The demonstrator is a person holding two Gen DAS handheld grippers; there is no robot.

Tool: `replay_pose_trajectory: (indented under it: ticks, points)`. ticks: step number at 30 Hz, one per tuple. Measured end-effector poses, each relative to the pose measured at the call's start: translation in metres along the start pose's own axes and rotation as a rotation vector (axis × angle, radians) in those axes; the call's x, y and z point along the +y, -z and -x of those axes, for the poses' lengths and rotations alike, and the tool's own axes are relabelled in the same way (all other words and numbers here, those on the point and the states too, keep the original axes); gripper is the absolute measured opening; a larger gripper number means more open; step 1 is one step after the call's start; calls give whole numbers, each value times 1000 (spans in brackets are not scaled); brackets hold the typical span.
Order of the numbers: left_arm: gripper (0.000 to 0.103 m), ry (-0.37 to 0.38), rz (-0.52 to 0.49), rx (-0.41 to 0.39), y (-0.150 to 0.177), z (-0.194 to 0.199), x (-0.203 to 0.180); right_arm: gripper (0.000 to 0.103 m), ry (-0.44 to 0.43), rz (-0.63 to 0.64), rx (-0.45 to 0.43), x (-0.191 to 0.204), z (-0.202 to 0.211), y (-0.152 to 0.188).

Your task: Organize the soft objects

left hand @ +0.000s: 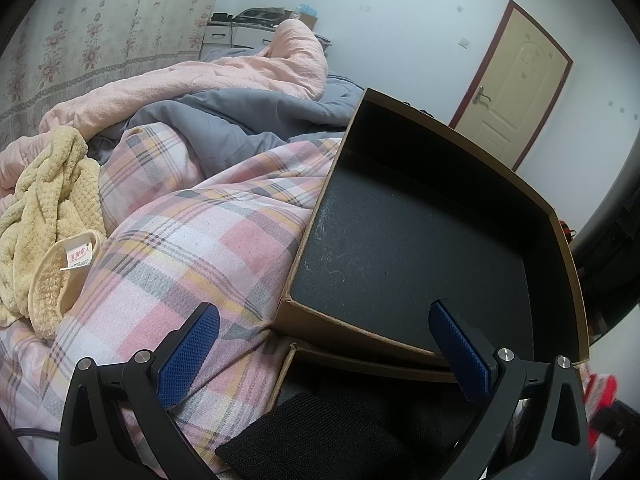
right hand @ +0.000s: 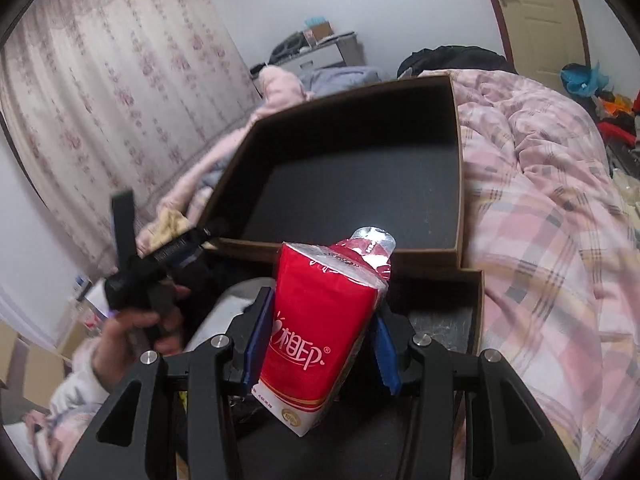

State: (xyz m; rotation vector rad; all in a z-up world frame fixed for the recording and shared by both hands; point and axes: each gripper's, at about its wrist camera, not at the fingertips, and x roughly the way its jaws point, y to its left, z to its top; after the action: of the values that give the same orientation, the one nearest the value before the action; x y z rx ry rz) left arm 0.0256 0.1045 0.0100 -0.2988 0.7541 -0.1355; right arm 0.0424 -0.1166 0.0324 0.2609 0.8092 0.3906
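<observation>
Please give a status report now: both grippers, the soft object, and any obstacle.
Right gripper shut on red plastic tissue pack. Left gripper open, empty. Open brown cardboard box with dark lining ahead on plaid quilt; nothing blocks it.

Left gripper (left hand: 324, 354): matte black frame with two angled linkage arms per side, each pivot capped by a round silver screw head; fingers (left hand: 188, 360) faced with dark blue pads in a fine knurled texture; right gripper (right hand: 320, 344): same black frame, silver pivot screws and blue-padded fingers (right hand: 256, 340); seen from the right wrist view, the left hand (right hand: 140, 332) wears a fluffy white and pale pink sleeve (right hand: 68, 396) reaching the wrist
</observation>
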Motion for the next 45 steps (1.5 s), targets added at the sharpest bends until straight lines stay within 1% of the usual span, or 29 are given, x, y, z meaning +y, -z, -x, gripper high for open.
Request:
replay_pose_trajectory:
  ticks: [2,9,17,24,25,27,28,29,32,35,37,39,40,42,45]
  points:
    - [103,-1,0,-1,0,0,0,42,5,10,13,2,-9,-4]
    - [103,-4,-2,-4,-1,0,-2,42,80,92,65,9,-28,-11]
    - [103,-5,-3,-5,0,0,-1,42,68,92,92,-4,-31,-15]
    - [103,-3,-2,-4,0,0,-1,45,67,95,99,-8,-22,-17]
    - [103,-2,-1,-3,0,0,-1,47,69,92,99,-8,-20,-18]
    - [103,0,1,-2,-1,1,0,59,92,96,103,-7,-18,-21]
    - [103,0,2,-2,0,1,0,70,107,104,106,-3,-18,-23]
    - [103,0,2,-2,0,1,0,77,123,117,106,1,-18,-26]
    - [103,1,2,-2,0,1,0,78,158,156,84,9,-10,-31]
    - [103,1,2,-2,-1,1,0,78,157,156,27,13,2,-40]
    - [103,1,2,-2,-1,1,0,78,174,145,-32,14,9,-49]
    - [103,1,2,-2,-1,1,0,84,185,131,-90,14,11,-58]
    - [103,1,2,-2,-1,1,0,89,190,124,-125,13,11,-61]
    - [103,1,3,-2,-1,1,0,90,209,111,-183,11,7,-64]
    - [103,1,3,-2,-1,1,0,90,225,100,-241,8,-4,-62]
